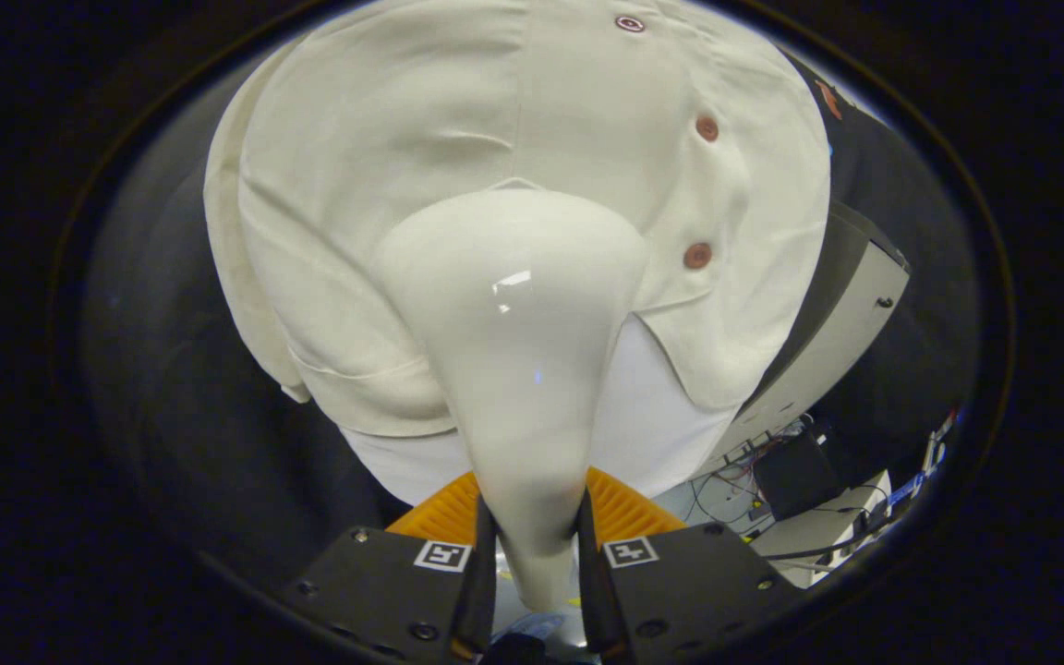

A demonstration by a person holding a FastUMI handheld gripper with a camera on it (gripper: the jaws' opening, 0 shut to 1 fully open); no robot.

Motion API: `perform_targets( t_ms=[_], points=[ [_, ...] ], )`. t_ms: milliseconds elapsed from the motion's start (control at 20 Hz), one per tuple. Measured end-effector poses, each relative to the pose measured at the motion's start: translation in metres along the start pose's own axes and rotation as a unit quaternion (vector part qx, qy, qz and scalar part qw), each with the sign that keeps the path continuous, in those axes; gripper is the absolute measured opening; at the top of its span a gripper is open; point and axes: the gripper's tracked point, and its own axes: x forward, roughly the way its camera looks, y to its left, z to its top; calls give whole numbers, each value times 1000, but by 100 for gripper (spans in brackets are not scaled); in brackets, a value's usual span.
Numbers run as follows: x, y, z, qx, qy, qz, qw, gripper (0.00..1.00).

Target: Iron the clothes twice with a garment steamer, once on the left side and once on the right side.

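The tool (532, 545) is clenched on the narrow handle of the glossy, likely slippery garment steamer (513, 314), whose broad head lies against the soft, limp shirt (384, 185), left of its buttons (707, 127).

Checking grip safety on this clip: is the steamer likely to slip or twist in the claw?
Possibly. The steamer looks glossy, so probably slippery. The claw pinches only its narrow handle, so the wide head against the shirt might twist it.
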Motion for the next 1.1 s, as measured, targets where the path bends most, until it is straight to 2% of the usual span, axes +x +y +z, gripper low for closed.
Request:
perform_targets(
  t_ms=[150,300,750,1100],
  points=[
    [-11,-7,-6,-11,17,-10,1000,38],
    [-35,-16,5,3,-10,-4,1000,38],
    [-127,-79,89,46,-109,-39,992,38],
    [-153,-129,162,65,-184,-47,980,37]
  ],
)
